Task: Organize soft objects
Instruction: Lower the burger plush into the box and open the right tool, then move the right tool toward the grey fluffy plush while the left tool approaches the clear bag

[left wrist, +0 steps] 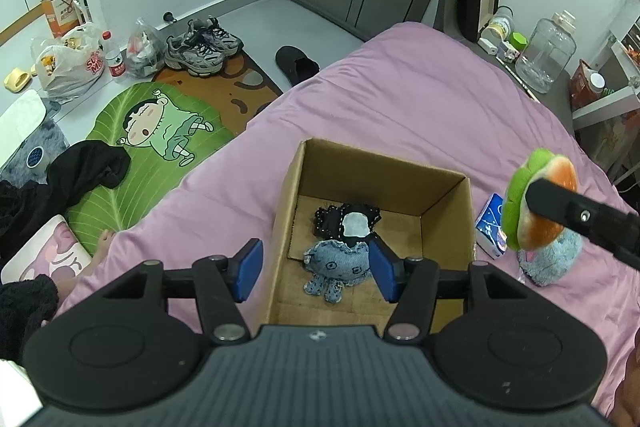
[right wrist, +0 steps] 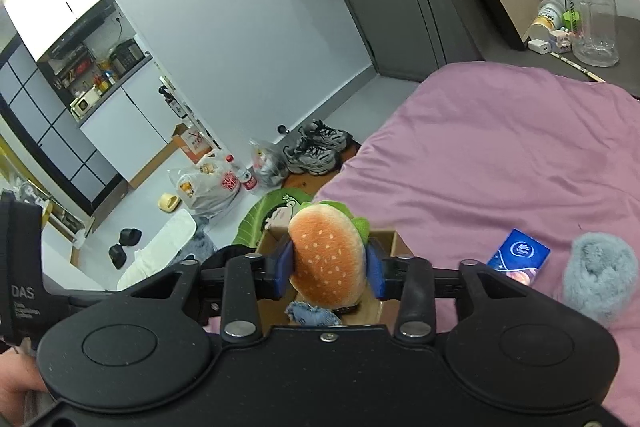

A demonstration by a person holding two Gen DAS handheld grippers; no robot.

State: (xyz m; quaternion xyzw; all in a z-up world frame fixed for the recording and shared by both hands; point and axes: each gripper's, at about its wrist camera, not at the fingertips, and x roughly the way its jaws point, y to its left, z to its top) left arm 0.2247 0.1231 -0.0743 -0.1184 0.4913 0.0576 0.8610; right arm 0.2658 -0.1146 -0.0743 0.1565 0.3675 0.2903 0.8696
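An open cardboard box (left wrist: 400,167) sits on the pink bed (left wrist: 420,99). Inside it lie a denim plush (left wrist: 334,267) and a black-and-white soft item (left wrist: 348,221). My left gripper (left wrist: 316,271) hovers over the box's near left wall, open, with nothing between its blue pads. To the right of the box, a burger plush (left wrist: 520,199) hangs in the air. My right gripper (right wrist: 330,269) is shut on the burger plush (right wrist: 326,259), a pad on each side. The box shows just beneath it. A fluffy blue plush (right wrist: 600,275) lies on the bed to the right.
A blue tissue pack (left wrist: 490,227) lies between the box and the fluffy plush. On the floor left of the bed are a green leaf mat (left wrist: 160,131), black clothes (left wrist: 80,175), sneakers (left wrist: 204,47) and plastic bags (left wrist: 68,63). A large water jug (left wrist: 546,55) stands on the bedside surface.
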